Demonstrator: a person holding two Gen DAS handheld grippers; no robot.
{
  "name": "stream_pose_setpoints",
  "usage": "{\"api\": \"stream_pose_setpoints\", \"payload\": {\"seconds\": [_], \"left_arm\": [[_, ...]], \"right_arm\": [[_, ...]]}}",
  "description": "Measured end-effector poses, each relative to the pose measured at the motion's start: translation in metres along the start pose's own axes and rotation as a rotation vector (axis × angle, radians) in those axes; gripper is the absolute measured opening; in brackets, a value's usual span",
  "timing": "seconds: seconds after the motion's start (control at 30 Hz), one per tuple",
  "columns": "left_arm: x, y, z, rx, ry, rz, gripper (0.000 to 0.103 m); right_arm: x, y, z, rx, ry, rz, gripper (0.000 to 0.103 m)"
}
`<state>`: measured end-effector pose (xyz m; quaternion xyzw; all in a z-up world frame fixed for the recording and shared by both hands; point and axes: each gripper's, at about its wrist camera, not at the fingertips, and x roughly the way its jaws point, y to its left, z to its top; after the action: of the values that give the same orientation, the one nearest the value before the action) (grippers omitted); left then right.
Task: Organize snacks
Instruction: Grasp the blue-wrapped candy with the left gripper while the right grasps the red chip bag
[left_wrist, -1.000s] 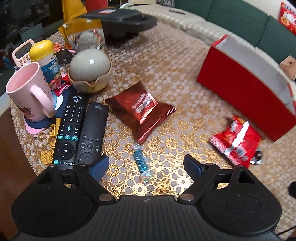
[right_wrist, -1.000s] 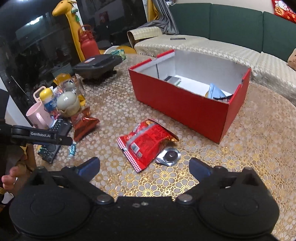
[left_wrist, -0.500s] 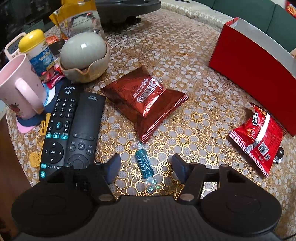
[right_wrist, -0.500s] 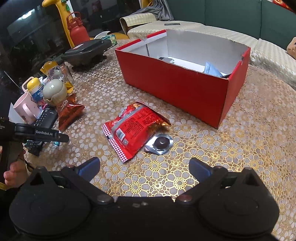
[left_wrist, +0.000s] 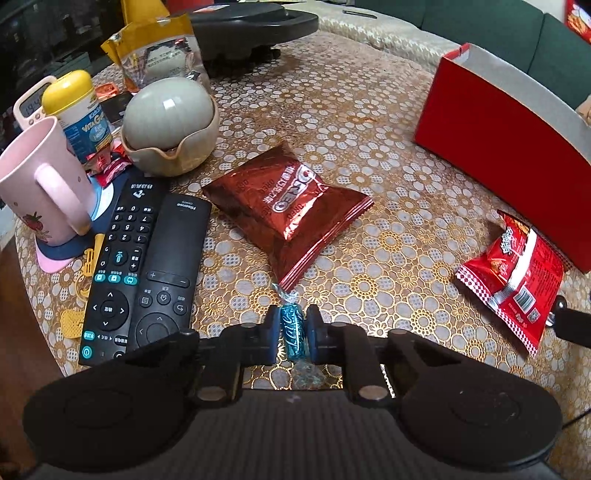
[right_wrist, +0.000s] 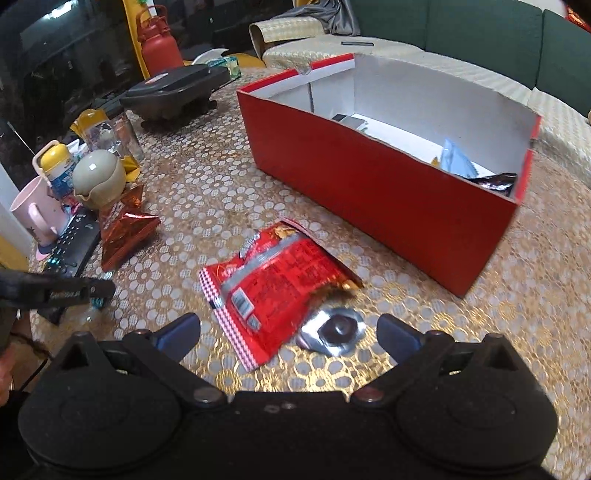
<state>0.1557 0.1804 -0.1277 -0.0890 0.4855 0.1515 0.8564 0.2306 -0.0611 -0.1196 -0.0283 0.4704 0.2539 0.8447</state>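
My left gripper (left_wrist: 292, 334) is shut on a small blue wrapped candy (left_wrist: 293, 332) lying on the gold-patterned table (left_wrist: 388, 229); the pads press it from both sides. Just beyond it lies a dark red Oreo bag (left_wrist: 291, 206). My right gripper (right_wrist: 287, 330) stands open low over a bright red snack bag (right_wrist: 280, 288) and a small foil-wrapped round snack (right_wrist: 334, 330), touching neither. Behind them stands the open red box (right_wrist: 376, 188) with several packets inside. The red snack bag (left_wrist: 517, 277) and the red box (left_wrist: 495, 136) also show at the right of the left wrist view.
Two black remotes (left_wrist: 144, 273), a pink mug (left_wrist: 40, 184), a yellow-capped bottle (left_wrist: 79, 107) and a grey egg-shaped bowl (left_wrist: 168, 118) crowd the table's left edge. A black appliance (right_wrist: 177, 92) sits at the back. A green sofa (right_wrist: 480, 26) lies beyond the table.
My left gripper's jaws closed in from wide apart onto the blue candy. My right gripper moved forward and lower toward the red snack bag, staying open.
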Motion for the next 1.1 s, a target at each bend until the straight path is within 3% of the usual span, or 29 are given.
{"api": "stream_pose_setpoints", "payload": {"seconds": [0.33,0.57,0.7,0.8,0.9,1.1], "left_arm": [[-0.001,0.011,-0.001,-0.046,-0.007,-0.048,0.013],[0.000,0.015,-0.001,-0.059,-0.011,-0.069,0.013],[0.000,0.015,-0.001,-0.057,-0.015,-0.072,0.013],[0.000,0.015,-0.001,-0.057,-0.019,-0.073,0.013],[0.001,0.016,0.000,-0.061,-0.021,-0.073,0.013],[0.000,0.017,0.000,-0.071,-0.017,-0.066,0.013]], "right_arm": [[0.037,0.018,0.035,0.113,0.089,-0.037,0.101],[0.063,0.026,0.059,0.219,0.130,-0.142,0.101],[0.074,0.037,0.058,0.186,0.155,-0.200,0.094],[0.079,0.042,0.055,0.151,0.166,-0.252,0.080],[0.075,0.043,0.051,0.138,0.138,-0.257,0.075],[0.058,0.042,0.049,0.104,0.086,-0.229,0.074]]}}
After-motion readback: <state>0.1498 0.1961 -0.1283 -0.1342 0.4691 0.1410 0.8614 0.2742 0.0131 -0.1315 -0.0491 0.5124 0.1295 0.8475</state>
